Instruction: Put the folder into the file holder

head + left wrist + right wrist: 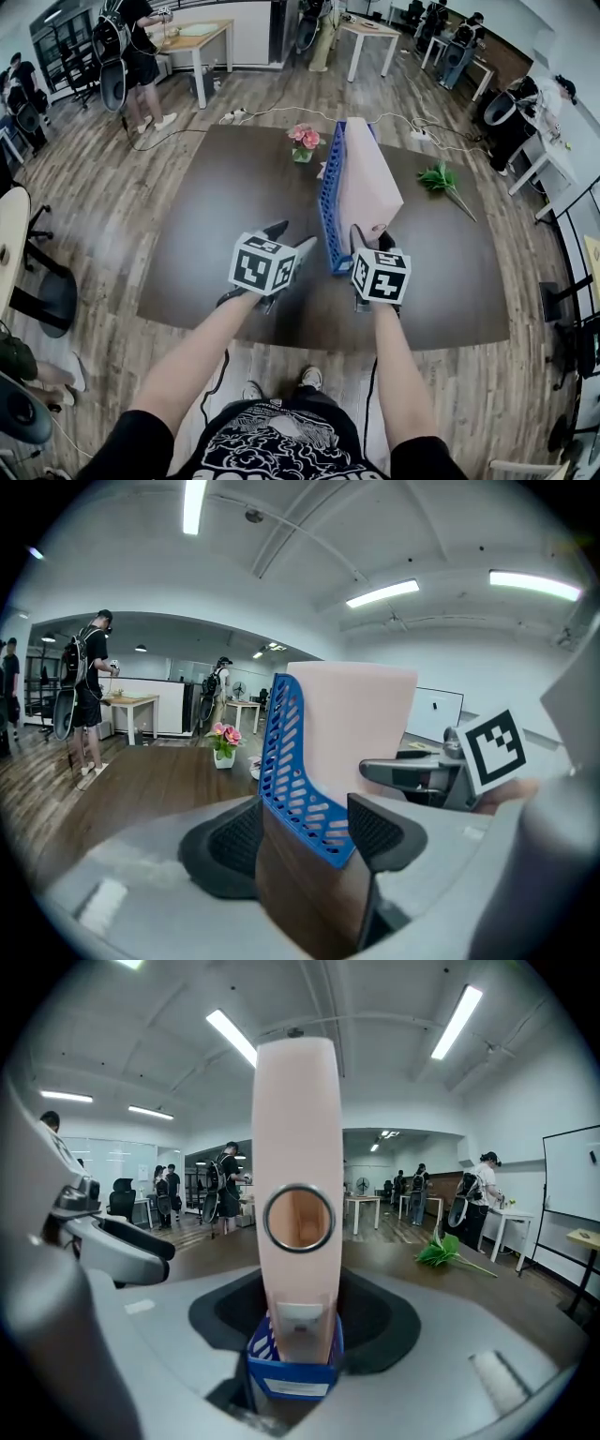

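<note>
The pink folder (367, 178) stands upright inside the blue file holder (328, 208), which sits about mid-counter on the dark wood-grain counter (225, 216). The holder is hard plastic, its long side wall pierced with rows of slanted slots, and the smooth, matte folder rises well above that wall.

The left gripper (292, 238) lies at the holder's left side. Its fingers are spread wide and hold nothing. In the left gripper view the holder's (292, 772) lower near corner shows between the two dark, ribbed pads, with bare counter below it. I cannot tell whether a pad touches the wall.

The right gripper (372, 236) is at the holder's near end. Its fingers stand apart on either side of the folder's spine, with dark pad showing on both sides and no squeeze visible.

Only the right gripper view shows the spine (296, 1119) head-on. It is a tall, rounded strip with a metal-rimmed finger hole (298, 1218) and a small clear label pocket (300, 1318) beneath. The holder's narrow front (289, 1377) carries a pale label.

Only the head view shows the holder's full length.

Beyond the holder's far end stands a small pot of pink flowers (303, 142), and to the holder's right lies a green leafy sprig (439, 178). The left gripper view shows the slotted wall side-on, curving down to its base, and the right gripper's marker cube (492, 747) to the holder's right.
</note>
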The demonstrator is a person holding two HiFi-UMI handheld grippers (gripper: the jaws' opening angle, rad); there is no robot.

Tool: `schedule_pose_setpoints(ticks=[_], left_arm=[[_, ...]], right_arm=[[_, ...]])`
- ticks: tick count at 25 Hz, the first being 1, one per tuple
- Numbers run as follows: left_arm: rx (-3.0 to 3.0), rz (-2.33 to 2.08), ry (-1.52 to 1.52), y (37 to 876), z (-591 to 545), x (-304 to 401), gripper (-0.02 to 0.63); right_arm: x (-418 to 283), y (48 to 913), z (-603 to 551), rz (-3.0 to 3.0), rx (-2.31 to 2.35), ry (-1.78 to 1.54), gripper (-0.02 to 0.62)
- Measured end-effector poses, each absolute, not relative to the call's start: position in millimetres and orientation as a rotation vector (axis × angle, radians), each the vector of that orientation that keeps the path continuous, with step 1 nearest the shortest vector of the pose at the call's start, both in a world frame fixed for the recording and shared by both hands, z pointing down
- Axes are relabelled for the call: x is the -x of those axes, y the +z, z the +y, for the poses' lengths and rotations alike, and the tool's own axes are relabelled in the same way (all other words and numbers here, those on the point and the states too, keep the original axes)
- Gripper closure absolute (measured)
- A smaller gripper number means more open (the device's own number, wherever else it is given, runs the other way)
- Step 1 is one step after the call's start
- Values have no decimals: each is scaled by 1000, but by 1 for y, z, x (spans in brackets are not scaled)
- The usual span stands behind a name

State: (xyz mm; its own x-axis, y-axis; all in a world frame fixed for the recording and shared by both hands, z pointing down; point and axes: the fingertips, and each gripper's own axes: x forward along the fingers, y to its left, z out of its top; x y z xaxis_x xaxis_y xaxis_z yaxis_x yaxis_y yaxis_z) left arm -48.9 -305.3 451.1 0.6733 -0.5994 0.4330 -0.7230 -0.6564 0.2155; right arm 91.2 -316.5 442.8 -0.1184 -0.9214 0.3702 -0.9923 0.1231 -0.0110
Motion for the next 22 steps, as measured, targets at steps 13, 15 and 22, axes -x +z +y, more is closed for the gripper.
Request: schedule_pose_setpoints(ticks=[13, 15, 22], left_arm=[[-2600, -943, 439, 436, -282, 48, 354], [-2617, -929, 431, 434, -280, 51, 381], [-2707, -888, 397, 415, -269, 64, 482]], right_arm=[[-93, 404, -258, -2106, -1983, 349, 446], [-91, 402, -250, -2094, -1998, 339, 466], [-84, 388, -216, -2063, -2047, 313, 531]])
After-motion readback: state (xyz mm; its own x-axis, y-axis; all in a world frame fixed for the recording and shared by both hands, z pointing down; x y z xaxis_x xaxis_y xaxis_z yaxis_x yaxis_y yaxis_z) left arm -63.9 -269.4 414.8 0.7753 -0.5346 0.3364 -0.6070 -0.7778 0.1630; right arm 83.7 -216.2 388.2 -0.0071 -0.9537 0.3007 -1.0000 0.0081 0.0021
